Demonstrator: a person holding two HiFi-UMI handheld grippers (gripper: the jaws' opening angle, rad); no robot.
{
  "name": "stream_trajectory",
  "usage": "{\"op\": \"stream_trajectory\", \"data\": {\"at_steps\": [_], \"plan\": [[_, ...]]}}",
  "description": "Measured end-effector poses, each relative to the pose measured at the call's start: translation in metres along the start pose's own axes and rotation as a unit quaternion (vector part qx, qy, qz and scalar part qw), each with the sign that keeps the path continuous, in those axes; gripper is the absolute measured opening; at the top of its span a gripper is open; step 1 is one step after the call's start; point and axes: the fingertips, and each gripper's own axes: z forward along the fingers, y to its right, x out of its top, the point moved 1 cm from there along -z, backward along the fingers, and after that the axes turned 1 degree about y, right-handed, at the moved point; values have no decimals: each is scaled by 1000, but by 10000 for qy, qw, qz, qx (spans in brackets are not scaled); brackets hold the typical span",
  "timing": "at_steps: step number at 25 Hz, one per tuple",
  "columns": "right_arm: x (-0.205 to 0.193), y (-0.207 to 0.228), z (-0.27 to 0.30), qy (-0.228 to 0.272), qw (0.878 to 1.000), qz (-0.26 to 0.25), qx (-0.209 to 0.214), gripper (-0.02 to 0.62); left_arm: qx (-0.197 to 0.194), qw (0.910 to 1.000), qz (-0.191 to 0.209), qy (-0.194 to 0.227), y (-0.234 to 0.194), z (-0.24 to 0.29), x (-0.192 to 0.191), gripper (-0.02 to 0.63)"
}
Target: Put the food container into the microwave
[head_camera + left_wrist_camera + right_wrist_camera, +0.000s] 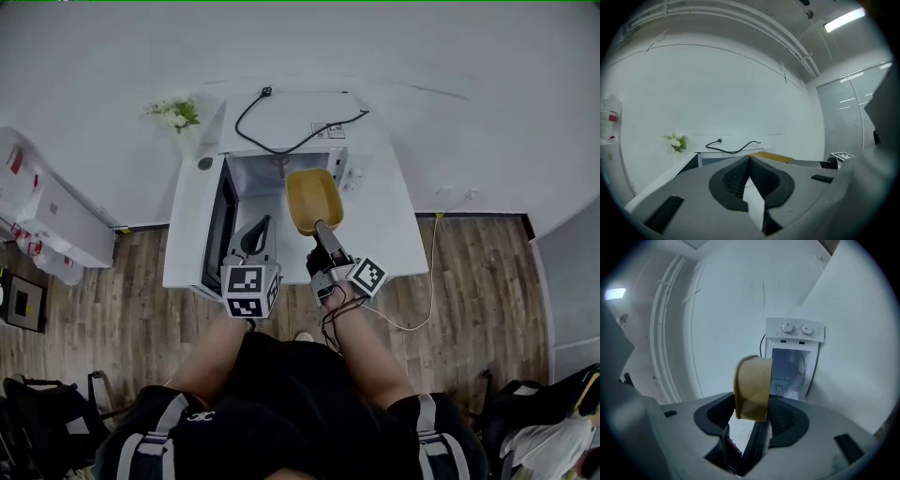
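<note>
The microwave point(281, 127) stands on a white table point(398, 225) with its door point(219, 225) swung open to the left and its cavity point(265, 178) showing. A yellow food container point(314, 200) hangs at the cavity's mouth, tilted, with my right gripper point(324, 231) shut on its near rim. In the right gripper view the container point(752, 387) sticks up from between the jaws of the right gripper point(757, 417), with the microwave point(794, 362) behind it. My left gripper point(262, 225) is shut on nothing, in front of the open door. The left gripper view shows the left gripper point(750, 161) with its jaws touching.
A black power cord point(291, 141) lies on the microwave's top. A small vase of flowers point(174, 113) stands at the table's far left corner. A white cable point(427, 281) hangs off the table's right side. A white cabinet point(56, 220) stands to the left on the wooden floor.
</note>
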Motion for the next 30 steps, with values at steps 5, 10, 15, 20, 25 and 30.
{"op": "stream_trajectory", "data": {"at_steps": [5,10,15,20,25,30], "plan": [[9,24,32,-179,9997,93,-124,225,131,9998,-87,-124,-18,28,-7,13],[20,52,62,-165,9991,133,-375,225,217,9991,-281,-249,-39,49,-11,13],[26,77,94,-154,9985,161,-501,225,269,9989,-256,-303,-56,62,-17,13],[31,98,125,-243,9980,73,-585,225,366,9978,-373,-402,-76,69,-26,13],[38,112,157,-267,9973,33,-676,225,361,9974,-440,-446,-83,76,-33,12],[44,135,185,-268,9957,47,-884,225,333,9971,-424,-540,-85,80,-41,12]]}}
